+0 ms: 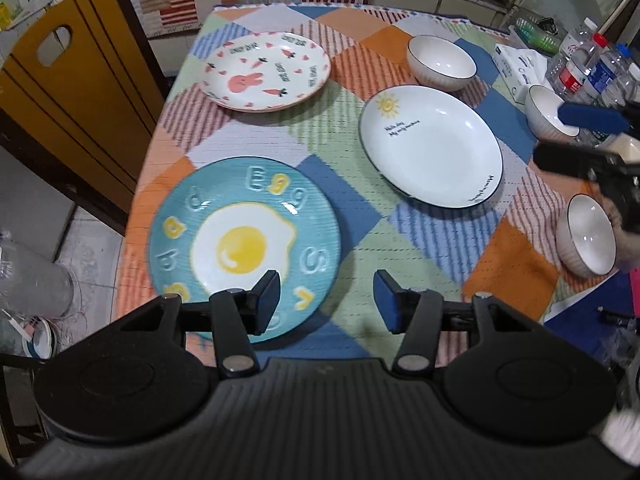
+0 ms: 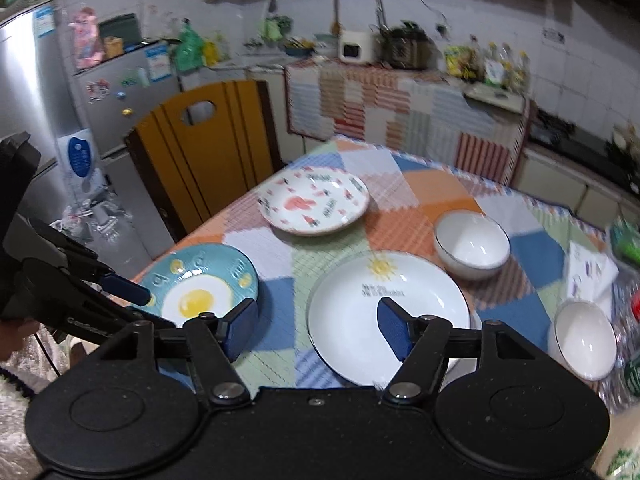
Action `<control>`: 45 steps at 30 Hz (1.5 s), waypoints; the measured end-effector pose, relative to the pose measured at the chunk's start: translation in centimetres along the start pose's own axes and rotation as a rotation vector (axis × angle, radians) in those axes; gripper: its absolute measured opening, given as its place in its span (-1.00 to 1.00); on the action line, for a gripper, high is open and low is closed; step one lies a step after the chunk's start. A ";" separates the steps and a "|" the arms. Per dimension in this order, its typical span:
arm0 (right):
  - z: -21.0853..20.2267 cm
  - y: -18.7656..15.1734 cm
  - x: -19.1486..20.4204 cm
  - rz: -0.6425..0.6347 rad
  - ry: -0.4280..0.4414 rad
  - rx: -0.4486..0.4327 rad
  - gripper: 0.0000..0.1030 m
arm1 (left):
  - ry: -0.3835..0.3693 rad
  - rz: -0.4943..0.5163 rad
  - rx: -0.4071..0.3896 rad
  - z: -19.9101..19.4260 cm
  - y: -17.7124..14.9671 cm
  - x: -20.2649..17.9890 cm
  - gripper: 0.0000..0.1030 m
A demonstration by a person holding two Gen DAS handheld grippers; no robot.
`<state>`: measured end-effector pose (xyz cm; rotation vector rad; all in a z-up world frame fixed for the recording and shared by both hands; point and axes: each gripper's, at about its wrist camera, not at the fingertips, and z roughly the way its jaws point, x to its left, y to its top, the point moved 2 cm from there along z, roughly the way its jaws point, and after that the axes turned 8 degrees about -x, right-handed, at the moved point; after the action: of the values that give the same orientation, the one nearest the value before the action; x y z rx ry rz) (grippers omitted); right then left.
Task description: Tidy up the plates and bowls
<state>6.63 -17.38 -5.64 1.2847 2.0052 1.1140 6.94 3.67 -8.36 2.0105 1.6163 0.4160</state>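
Both sets of jaws stand spread with nothing between them. The left gripper hangs over the near edge of the worktop, its left pad above the rim of the teal egg plate and its right pad over bare patchwork cloth. The right gripper hangs above the cloth between the egg plate and the white sun plate, its right pad over that plate's near rim.

The egg plate lies at the near left corner, its rim close to the worktop's left edge. The pink rabbit plate lies at the far left, also near that edge. The sun plate lies right of centre, well apart from both. A strip of bare cloth runs down the middle between the plates.

One white bowl stands just beyond the sun plate. A second bowl and a third bowl stand along the right side, partly hidden in the left view by the right gripper's arm.

A tissue pack and clear bottles crowd the far right corner. A yellow chair back stands close against the worktop's left side.
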 end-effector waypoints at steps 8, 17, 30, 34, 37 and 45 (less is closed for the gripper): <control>2.3 -1.3 3.2 -0.130 0.030 -0.167 0.43 | 0.082 0.012 -0.045 0.1 -2.0 5.4 0.47; 8.5 -2.8 4.4 -0.058 0.058 -0.057 0.43 | 0.086 0.014 -0.064 2.8 -1.9 9.1 0.47; 16.6 -8.0 5.2 0.299 0.290 0.246 0.38 | 0.094 -0.127 -0.003 8.3 -2.7 14.5 0.31; 17.5 -8.8 5.6 0.303 0.272 0.249 0.18 | 0.116 -0.157 0.030 9.5 -3.3 15.5 0.21; 17.5 -9.1 5.8 0.294 0.263 0.227 -0.06 | 0.142 -0.168 0.053 10.6 -3.6 15.8 0.04; 17.5 -9.9 5.4 0.288 0.210 0.182 -0.64 | 0.071 -0.291 0.040 11.2 -3.7 16.4 -0.52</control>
<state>12.79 -8.25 -23.27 1.6509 2.1630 1.2658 13.99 17.76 -20.99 1.7676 1.9396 0.3500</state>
